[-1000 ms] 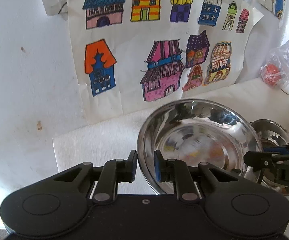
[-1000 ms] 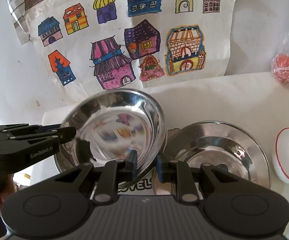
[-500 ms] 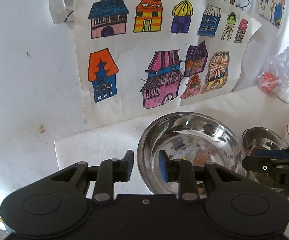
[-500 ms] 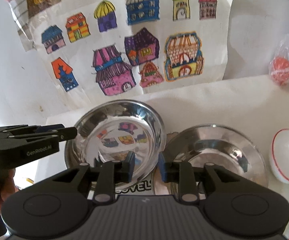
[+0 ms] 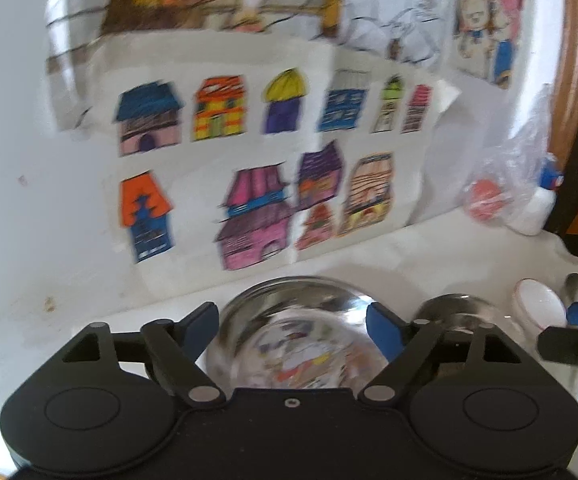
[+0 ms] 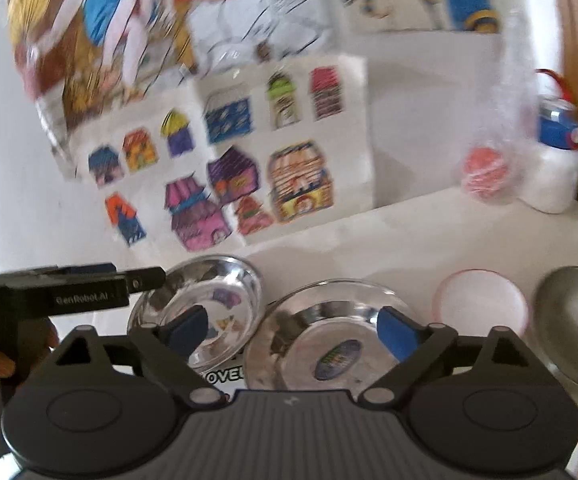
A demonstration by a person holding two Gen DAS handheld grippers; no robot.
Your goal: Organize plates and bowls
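Two grippers, both spread wide, nothing held. Left gripper (image 5: 291, 326) hangs above a steel bowl (image 5: 289, 336) that sits on the white table (image 5: 429, 256). Right gripper (image 6: 291, 332) is over the gap between that bowl (image 6: 213, 300) and a flat steel plate (image 6: 329, 344) just to its right, rims close. Further right: white bowl (image 6: 481, 304), then another steel bowl (image 6: 573, 320). House drawings (image 6: 225, 176) on wall behind. Both views blurred.
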